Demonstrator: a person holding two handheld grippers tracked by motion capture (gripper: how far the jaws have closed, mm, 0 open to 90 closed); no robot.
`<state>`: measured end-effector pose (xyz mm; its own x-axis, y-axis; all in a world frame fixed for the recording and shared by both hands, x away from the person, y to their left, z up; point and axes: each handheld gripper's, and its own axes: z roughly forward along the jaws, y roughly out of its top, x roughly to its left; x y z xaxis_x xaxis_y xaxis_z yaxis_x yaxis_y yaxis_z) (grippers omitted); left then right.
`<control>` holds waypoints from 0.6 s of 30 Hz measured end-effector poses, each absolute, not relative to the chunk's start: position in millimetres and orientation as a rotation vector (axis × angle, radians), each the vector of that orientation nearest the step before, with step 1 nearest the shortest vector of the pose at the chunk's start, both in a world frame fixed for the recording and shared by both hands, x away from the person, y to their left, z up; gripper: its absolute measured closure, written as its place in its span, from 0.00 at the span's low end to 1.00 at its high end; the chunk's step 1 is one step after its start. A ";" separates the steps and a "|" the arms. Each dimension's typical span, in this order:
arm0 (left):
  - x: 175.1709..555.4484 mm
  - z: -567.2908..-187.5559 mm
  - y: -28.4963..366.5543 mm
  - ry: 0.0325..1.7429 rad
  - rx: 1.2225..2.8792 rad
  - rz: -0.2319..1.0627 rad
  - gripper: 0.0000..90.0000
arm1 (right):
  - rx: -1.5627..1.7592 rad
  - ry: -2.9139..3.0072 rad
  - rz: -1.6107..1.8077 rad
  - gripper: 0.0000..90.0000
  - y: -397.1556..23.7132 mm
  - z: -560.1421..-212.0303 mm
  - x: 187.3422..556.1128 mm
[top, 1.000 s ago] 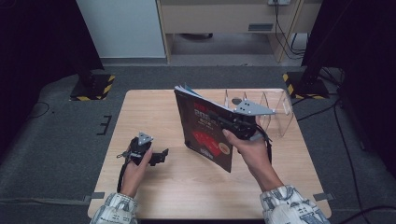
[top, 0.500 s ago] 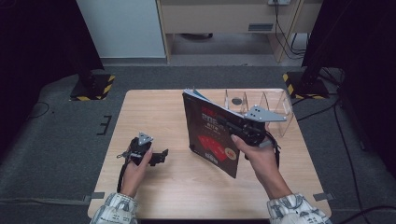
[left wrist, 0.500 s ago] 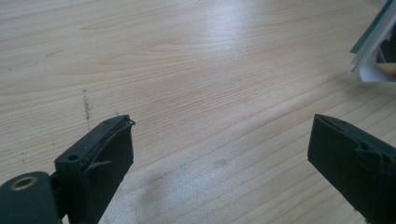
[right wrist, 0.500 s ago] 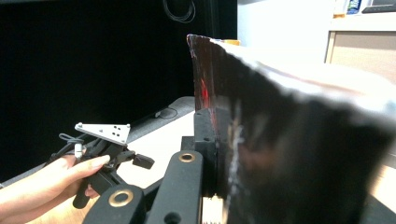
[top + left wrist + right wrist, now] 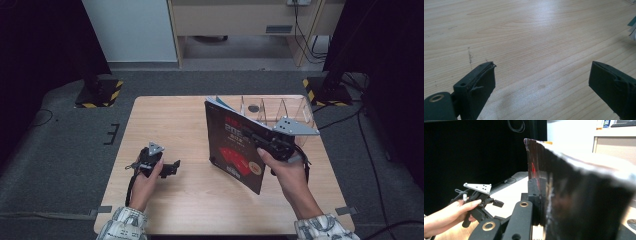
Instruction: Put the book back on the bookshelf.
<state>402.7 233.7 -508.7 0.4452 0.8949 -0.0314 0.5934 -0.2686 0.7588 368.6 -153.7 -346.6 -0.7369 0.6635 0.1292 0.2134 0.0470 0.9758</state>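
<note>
The right tool (image 5: 252, 134) is pinching a book (image 5: 235, 145). The book has a dark cover with red marks on it. It is held up off the tabletop (image 5: 170, 115), standing almost on its edge and leaning a bit. In the right gripper view the book (image 5: 574, 195) is very close, and its cover sits tight against one black jaw.

Behind the book, at the far right of the tabletop, stands a clear box (image 5: 280, 107) with walls inside that split it into parts. A small dark round thing (image 5: 254, 108) lies in one part.

The left tool (image 5: 172, 166) is low over the near left side of the tabletop, well apart from the book. Its jaws are spread wide, with bare wood (image 5: 536, 42) between them. The left hand (image 5: 145, 177) holds it. In the right gripper view, the left tool (image 5: 496, 202) is farther off, with fingers around it.
</note>
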 end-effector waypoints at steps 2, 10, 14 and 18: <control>402.6 -508.8 233.4 1.246 1.980 0.535 0.07 | 0.887 1.972 1.735 0.96 -157.8 -346.9 367.0; 402.7 -509.1 233.2 1.244 1.981 0.533 0.07 | 0.904 1.949 1.735 0.96 -169.1 -346.3 361.5; 402.8 -509.3 232.9 1.240 1.986 0.537 0.07 | 0.908 1.943 1.730 0.97 -174.1 -345.1 359.6; 402.7 -509.5 232.1 1.239 1.990 0.533 0.07 | 0.913 1.931 1.730 0.96 -178.7 -343.6 358.2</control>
